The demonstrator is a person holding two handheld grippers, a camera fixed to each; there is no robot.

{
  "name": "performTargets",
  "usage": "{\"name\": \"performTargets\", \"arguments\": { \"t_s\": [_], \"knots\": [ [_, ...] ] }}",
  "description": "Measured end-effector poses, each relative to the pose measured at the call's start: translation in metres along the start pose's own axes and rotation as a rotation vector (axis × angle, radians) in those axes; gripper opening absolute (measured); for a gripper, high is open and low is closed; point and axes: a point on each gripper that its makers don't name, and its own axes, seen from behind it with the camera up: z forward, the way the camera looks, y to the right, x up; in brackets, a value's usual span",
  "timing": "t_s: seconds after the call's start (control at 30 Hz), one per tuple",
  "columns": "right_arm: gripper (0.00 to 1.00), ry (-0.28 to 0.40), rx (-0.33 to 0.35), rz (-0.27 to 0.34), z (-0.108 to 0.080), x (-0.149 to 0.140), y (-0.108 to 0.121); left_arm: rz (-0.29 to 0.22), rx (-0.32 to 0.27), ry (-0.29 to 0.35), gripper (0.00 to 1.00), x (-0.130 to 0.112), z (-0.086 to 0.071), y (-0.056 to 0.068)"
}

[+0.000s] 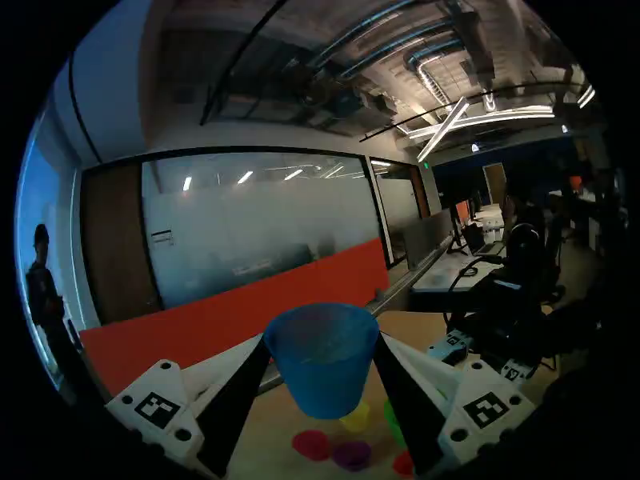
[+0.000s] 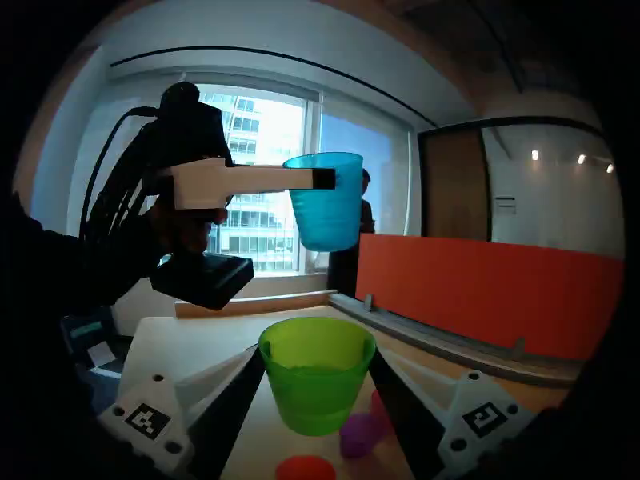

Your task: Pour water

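Translucent plastic blue cup (image 1: 322,364), glossy plastic green cup (image 2: 317,384)

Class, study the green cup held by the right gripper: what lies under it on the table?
Below the green cup, on the table, sit a purple cup, a red cup and a pink piece. The green cup covers part of the purple and pink ones.

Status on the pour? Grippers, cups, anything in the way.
Left gripper shut on blue cup, raised, upright. Right gripper shut on green cup, lower, upright. Cups apart, no tilt yet. Small purple cup on table below; not blocking.
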Motion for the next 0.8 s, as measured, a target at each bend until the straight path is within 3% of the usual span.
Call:
{"name": "performTargets", "arguments": {
  "t_s": [0.13,0.27,0.8],
  "knots": [
    [0.91,0.002,-0.002,0.0,-0.0008,0.0015,0.0001,-0.058,-0.012,0.004,0.87,-0.0004,0.0011,-0.0008],
    [0.91,0.001,-0.004,-0.002,-0.0012,0.002,0.0003,-0.082,-0.018,0.005,0.87,-0.0007,0.0013,-0.0012],
    [0.91,-0.004,-0.019,-0.002,-0.0064,0.0049,0.0021,-0.073,0.001,0.009,0.87,-0.0071,-0.005,-0.0097]
  ]
}}
